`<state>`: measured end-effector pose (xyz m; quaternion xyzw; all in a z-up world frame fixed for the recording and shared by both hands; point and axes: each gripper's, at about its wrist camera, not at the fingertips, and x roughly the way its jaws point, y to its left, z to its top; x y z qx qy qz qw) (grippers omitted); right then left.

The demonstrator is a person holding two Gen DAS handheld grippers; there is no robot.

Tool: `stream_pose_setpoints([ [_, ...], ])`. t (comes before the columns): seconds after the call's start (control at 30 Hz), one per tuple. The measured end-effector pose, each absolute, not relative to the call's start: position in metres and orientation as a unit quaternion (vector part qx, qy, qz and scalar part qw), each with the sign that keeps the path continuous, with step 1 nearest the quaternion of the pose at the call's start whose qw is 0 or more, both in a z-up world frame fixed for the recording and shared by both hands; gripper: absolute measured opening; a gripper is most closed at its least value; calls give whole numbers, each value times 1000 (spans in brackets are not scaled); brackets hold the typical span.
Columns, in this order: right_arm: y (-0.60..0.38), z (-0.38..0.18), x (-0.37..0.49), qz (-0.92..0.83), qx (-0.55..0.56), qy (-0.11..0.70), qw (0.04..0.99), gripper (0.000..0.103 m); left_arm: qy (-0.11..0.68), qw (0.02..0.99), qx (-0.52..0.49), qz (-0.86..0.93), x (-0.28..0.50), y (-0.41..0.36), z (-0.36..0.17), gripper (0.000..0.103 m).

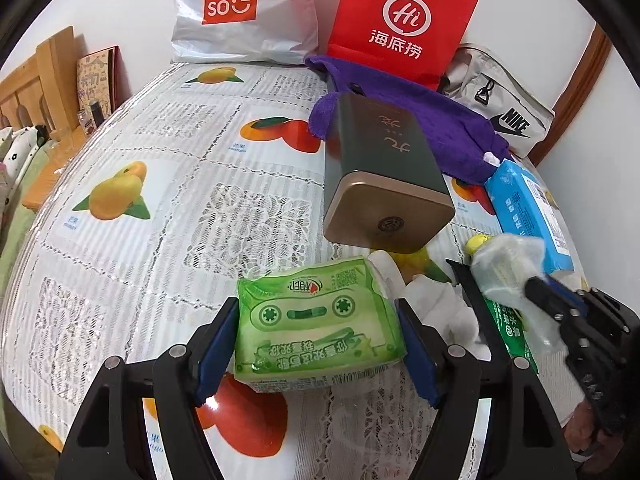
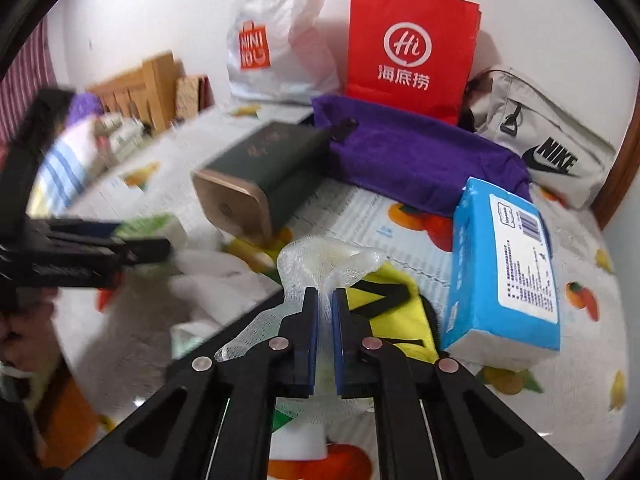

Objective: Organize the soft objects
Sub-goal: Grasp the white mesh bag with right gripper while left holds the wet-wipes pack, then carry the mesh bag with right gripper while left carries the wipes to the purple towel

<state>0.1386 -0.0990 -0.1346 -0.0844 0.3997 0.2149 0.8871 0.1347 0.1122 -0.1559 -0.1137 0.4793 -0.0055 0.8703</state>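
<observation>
A green tissue pack sits between the blue pads of my left gripper, which press on both of its ends just above the fruit-print tablecloth. My right gripper is shut on a white mesh sponge; in the left wrist view the right gripper appears at the right with the mesh sponge bunched at its tips. Under the mesh lies a yellow and black item. A blue tissue pack lies to the right, and a purple towel farther back.
A dark green tin with a gold lid lies on its side mid-table. Crumpled white tissue lies between the grippers. A white Miniso bag, a red paper bag and a grey Nike bag line the back wall.
</observation>
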Motion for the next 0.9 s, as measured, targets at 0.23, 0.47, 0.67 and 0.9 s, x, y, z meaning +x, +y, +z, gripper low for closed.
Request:
stream_pose_setpoints([
  [0.23,-122,-116,118,222,-46,380,897,7,479,871,-112,2,123,113,-153,73],
  [0.47,-177,-124,102,178,-14,398,900,7,481,870,-110,6,117,109,-150,73],
  [0.67,-222,-139,92,140,15,413,900,7,478,872,-102,5,121,99,-143,73],
  [0.9,-242,-149,93,128,34,423,897,7,476,874,-94,-4,128,84,-129,73],
])
